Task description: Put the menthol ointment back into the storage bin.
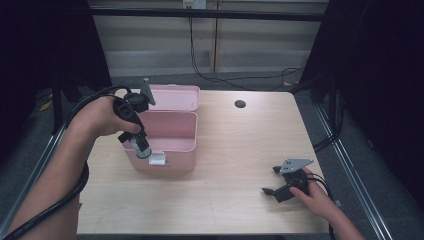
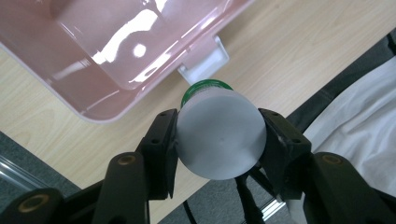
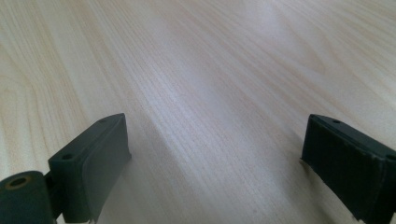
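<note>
The left gripper [image 2: 218, 140] has its jaws clamped on a white bottle [image 2: 219, 137] with a green cap [image 2: 205, 87]. In the high view the bottle [image 1: 141, 148] hangs left of centre, over the front left rim of an open pink box [image 1: 172, 131], just beside the box's white latch [image 1: 158, 159]. At lower right, the right gripper [image 1: 272, 181] rests low over the bare wooden table [image 1: 235, 150], jaws wide apart with nothing between them.
</note>
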`<state>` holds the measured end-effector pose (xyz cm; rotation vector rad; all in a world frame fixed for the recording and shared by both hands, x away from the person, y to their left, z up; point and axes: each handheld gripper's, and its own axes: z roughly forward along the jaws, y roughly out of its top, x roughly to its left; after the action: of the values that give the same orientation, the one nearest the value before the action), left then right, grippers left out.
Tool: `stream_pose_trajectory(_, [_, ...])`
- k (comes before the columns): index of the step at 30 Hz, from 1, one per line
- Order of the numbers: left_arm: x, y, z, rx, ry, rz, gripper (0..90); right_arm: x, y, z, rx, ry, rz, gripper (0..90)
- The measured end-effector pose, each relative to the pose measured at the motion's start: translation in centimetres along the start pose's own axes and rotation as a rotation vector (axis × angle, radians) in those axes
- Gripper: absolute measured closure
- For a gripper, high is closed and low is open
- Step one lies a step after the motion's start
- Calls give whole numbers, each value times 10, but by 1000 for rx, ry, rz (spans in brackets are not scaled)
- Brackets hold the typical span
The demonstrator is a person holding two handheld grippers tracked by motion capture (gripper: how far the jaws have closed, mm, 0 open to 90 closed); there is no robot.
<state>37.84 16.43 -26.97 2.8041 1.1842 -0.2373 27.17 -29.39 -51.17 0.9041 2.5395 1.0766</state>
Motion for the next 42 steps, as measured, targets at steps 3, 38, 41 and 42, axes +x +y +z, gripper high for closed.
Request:
stream_pose_trajectory(3, [3, 5, 0, -2, 16, -6, 506, 0, 0, 0, 0, 0, 0, 68])
stream_pose_trajectory(38, [47, 60, 41, -50, 44, -290, 508, 0, 0, 0, 0, 0, 0, 67])
stream_pose_trajectory(41, [50, 63, 47, -47, 46, -294, 508, 0, 0, 0, 0, 0, 0, 68])
stream_pose_trajectory(42, [50, 63, 47, -47, 46, -294, 507, 0, 0, 0, 0, 0, 0, 68])
